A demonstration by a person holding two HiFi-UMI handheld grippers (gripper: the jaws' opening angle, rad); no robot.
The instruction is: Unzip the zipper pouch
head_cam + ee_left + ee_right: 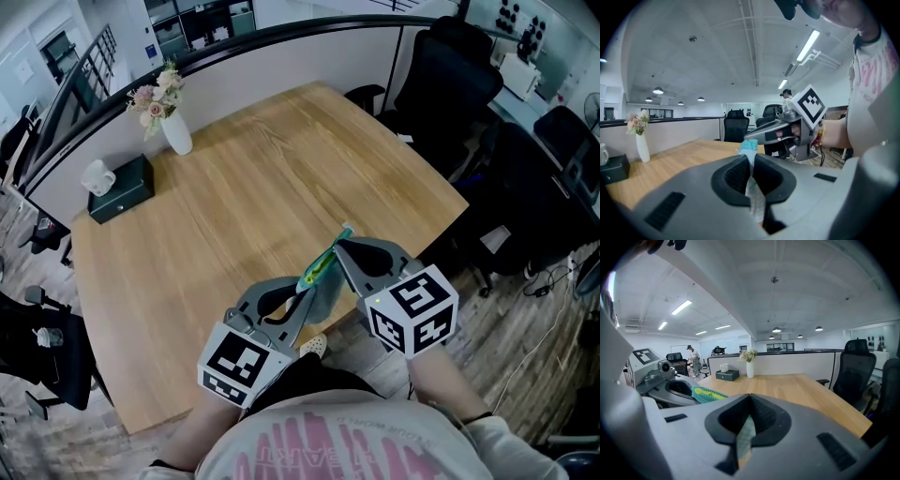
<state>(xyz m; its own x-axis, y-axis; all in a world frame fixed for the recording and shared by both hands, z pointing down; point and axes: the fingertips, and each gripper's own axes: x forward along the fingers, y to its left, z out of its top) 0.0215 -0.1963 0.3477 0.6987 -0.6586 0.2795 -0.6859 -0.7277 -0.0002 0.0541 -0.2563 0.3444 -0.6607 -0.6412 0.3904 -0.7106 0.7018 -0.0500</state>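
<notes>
Left gripper (303, 291): jaws pressed together on the lower end of the zipper pouch (324, 283), which hangs in the air above the table's (234, 187) near edge. Right gripper (342, 247): jaws pinching its upper end.

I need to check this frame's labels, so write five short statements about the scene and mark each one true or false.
1. The left gripper is shut on the zipper pouch. True.
2. The right gripper is open and empty. False: it is shut on the pouch too.
3. The pouch lies flat on the table. False: it is held up off the table between the two grippers.
4. A white vase stands near the table's far left corner. True.
5. The white mug stands on bare wood. False: it sits on the black box.
</notes>
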